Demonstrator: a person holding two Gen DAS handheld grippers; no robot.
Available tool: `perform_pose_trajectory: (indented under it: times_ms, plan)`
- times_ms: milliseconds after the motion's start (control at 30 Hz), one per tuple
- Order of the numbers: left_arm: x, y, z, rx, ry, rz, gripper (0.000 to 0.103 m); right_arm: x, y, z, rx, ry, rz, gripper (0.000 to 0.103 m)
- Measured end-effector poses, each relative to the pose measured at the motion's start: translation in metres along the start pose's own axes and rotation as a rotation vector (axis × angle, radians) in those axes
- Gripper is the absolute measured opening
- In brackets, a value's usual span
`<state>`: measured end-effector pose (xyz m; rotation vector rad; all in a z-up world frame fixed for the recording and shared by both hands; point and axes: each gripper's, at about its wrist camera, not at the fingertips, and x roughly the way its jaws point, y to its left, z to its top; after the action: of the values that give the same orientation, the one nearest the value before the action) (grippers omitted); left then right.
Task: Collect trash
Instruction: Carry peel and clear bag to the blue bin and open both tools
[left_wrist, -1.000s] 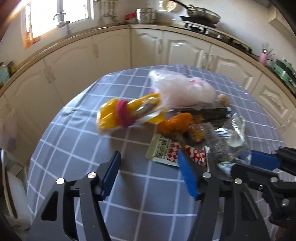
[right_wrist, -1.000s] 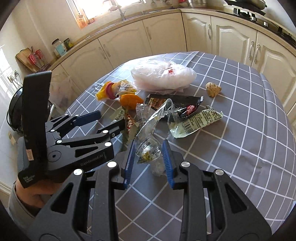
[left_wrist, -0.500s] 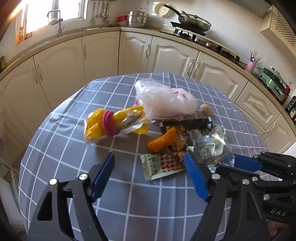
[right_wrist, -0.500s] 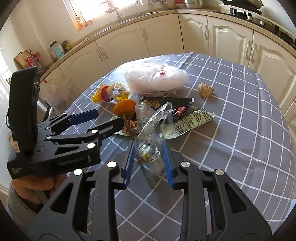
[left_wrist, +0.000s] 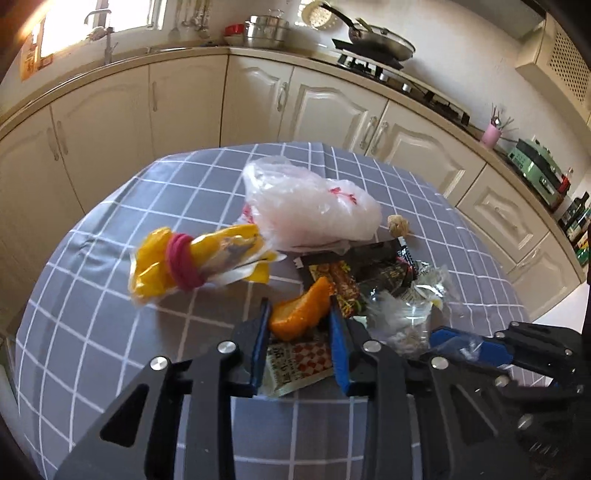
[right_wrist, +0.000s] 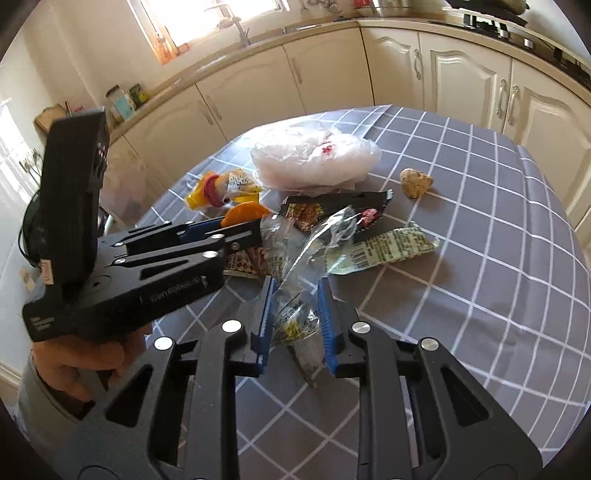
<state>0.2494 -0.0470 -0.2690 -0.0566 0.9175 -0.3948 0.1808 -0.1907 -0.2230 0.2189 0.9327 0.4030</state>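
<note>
left gripper (left_wrist: 298, 317): jaws just closed, pinching orange peel (left_wrist: 301, 314) | right gripper (right_wrist: 293, 312): jaws just tightened, clamping clear wrapper (right_wrist: 295, 295) | table (right_wrist: 480, 258)

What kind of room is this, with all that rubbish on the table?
A home kitchen, it seems. A frying pan sits on a gas hob, a sink tap stands under the window, and cream cabinets run beneath the counter. The table wears a grey checked cloth.

Trash cluster mid-desk: orange peel (left_wrist: 301, 310) nearest, on a red-checked packet (left_wrist: 295, 363). Yellow bag (left_wrist: 199, 260) with pink band left, white plastic bag (left_wrist: 310, 208) far, crumpled clear wrapper (right_wrist: 295, 291) right.
</note>
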Motion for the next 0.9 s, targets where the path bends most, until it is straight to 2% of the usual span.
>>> perform_pose_trajectory:
  times_ms: [267, 433, 700, 900]
  plan:
    - [-0.046, -0.001, -0.007, 0.002, -0.085, 0.025, 0.029, -0.044, -0.022, -0.009, 0.085, -0.079, 0.035, 0.023]
    - [-0.078, -0.025, -0.007, 0.047, -0.135, -0.001, 0.029, -0.081, -0.037, -0.014, 0.117, -0.150, 0.013, 0.023]
    - [-0.100, -0.097, -0.005, 0.156, -0.171, -0.093, 0.029, -0.161, -0.078, -0.035, 0.188, -0.289, -0.072, 0.023]
    - [-0.104, -0.190, -0.012, 0.295, -0.173, -0.206, 0.029, -0.231, -0.128, -0.070, 0.283, -0.392, -0.180, 0.023]
